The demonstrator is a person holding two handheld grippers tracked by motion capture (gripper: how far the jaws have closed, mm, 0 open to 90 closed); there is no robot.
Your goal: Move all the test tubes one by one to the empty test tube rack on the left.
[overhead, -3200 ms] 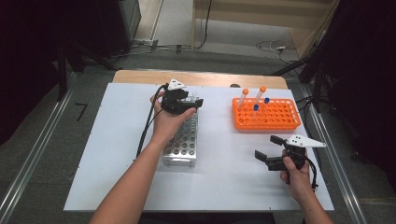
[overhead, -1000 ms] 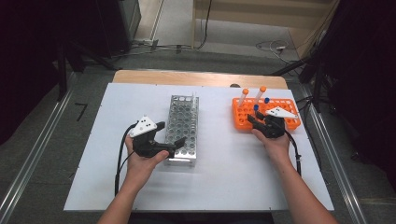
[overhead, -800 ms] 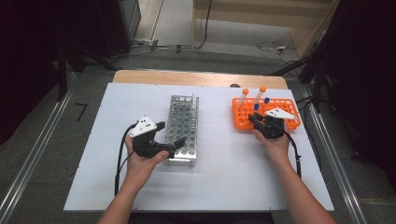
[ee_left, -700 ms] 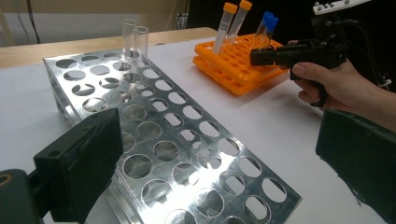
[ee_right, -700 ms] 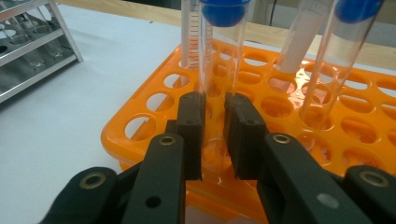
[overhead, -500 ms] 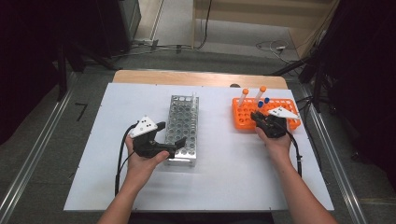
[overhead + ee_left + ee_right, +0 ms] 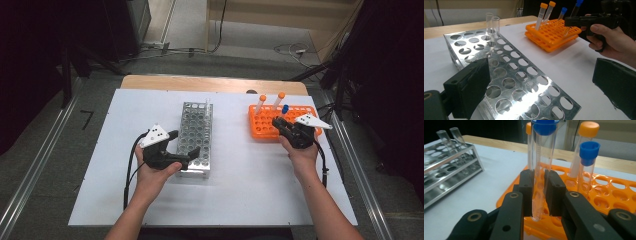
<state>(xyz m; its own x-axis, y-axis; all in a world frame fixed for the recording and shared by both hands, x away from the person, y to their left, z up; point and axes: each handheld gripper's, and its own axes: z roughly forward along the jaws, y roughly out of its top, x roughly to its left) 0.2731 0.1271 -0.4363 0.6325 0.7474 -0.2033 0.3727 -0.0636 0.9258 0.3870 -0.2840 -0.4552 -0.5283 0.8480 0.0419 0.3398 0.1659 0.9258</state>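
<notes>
Blue-capped tube [image 7: 539,170] now clamped in right gripper [image 7: 538,192], above orange rack [image 7: 614,192].

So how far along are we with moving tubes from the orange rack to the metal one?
Done: two clear uncapped tubes stand at the far end of the metal rack. In hand: the right claw is shut on a blue-capped tube, its bottom just above the orange rack. Left: carry it across; one blue-capped and two orange-capped tubes wait. The left claw is open by the metal rack.
</notes>
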